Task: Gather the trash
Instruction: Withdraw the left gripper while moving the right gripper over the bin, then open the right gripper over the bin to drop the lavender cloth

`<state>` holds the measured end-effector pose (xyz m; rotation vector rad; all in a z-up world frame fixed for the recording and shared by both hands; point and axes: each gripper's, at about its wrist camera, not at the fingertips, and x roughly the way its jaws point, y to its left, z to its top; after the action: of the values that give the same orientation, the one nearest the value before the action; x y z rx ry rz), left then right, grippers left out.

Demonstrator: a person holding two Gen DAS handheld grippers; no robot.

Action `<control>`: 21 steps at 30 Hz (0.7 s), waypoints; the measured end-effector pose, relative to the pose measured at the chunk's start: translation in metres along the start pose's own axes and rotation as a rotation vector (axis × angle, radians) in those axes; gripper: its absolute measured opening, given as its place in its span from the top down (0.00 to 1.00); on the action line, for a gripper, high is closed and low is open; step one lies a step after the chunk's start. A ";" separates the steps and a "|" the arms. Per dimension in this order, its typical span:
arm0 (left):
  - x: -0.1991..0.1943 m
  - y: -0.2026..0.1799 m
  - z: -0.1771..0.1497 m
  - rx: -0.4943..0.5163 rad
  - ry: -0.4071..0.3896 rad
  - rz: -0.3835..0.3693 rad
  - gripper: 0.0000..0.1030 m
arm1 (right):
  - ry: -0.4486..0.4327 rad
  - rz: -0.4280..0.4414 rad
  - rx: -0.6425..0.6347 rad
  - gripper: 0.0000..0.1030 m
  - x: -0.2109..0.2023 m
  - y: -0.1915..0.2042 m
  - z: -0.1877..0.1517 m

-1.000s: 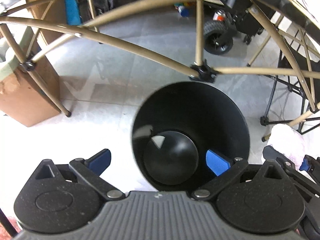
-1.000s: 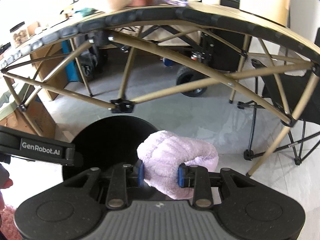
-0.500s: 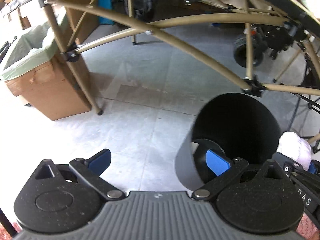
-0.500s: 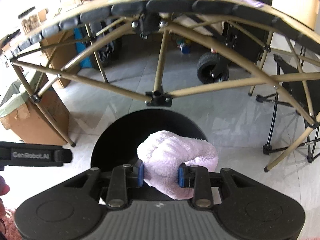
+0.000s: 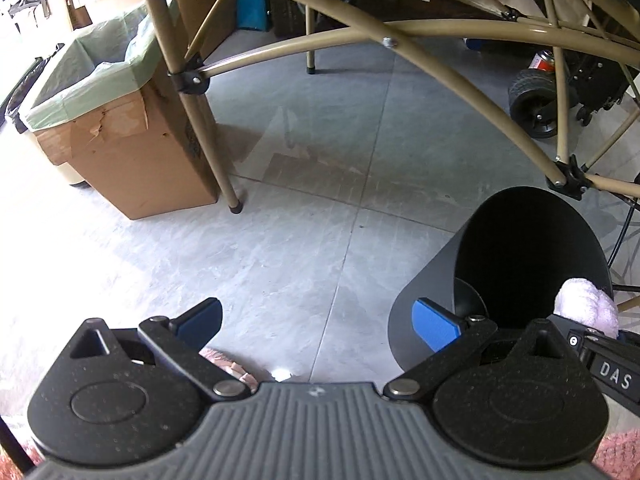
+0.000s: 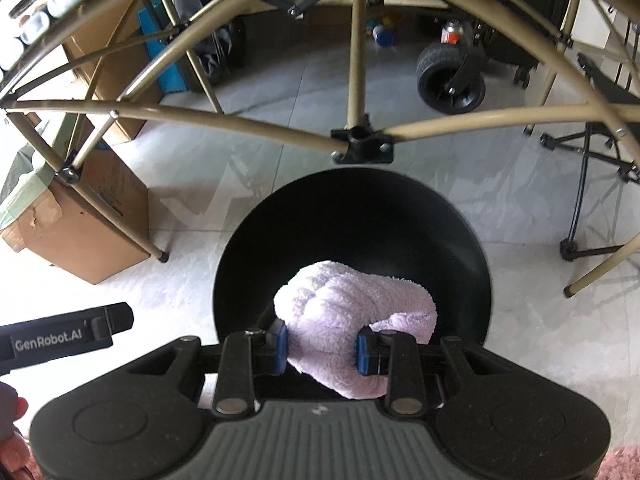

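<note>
my right gripper (image 6: 322, 345) is clamped on a fluffy lilac cloth (image 6: 356, 320), its blue pads (image 6: 281, 343) pressed into both sides of it, and the bundle hangs just over the open mouth of the black bin (image 6: 352, 216) directly ahead of and below the fingers; my left gripper (image 5: 318, 320) has its jaws spread wide with nothing between them, only grey floor tile (image 5: 280, 240) beneath, and the same bin sits to its right, behind its right fingertip. a lined cardboard box (image 5: 120, 152) stands well off to the front-left of that gripper, beside a tan table leg (image 5: 200, 120).
</note>
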<state>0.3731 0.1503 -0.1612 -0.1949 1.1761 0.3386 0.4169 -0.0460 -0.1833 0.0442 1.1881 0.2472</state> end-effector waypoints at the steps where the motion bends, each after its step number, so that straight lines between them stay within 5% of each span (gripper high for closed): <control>1: 0.000 0.001 0.000 0.001 -0.001 0.002 0.00 | 0.008 0.004 0.003 0.71 0.003 0.001 0.001; 21: 0.015 0.014 -0.005 0.012 0.031 0.029 0.00 | 0.084 0.003 -0.003 0.66 0.031 0.012 0.007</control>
<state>0.3692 0.1646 -0.1766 -0.1736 1.2122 0.3545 0.4325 -0.0275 -0.2064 0.0331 1.2711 0.2559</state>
